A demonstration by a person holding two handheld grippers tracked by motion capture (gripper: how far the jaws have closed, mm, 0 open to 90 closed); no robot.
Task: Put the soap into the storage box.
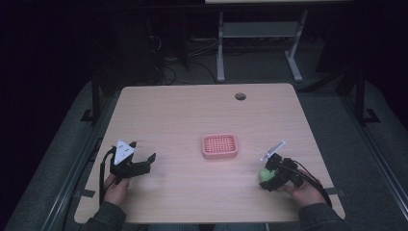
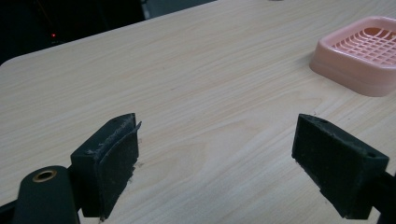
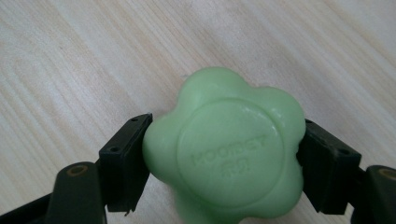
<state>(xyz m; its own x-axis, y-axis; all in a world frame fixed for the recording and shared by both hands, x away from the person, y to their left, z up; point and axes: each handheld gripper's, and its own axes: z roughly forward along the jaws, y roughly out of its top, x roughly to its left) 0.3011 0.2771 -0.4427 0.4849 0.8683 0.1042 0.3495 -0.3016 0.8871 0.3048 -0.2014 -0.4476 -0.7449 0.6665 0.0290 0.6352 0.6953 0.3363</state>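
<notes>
Right gripper jaws clamp green soap (likely bound for pink dish, frame centre); left gripper spread, idle.

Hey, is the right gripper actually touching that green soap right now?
Touching. In the right gripper view both black jaws of the right gripper press against opposite sides of the green soap, with no gap on either side.

Pink soap dish sole obstacle mid-table; open wood all around.
</notes>
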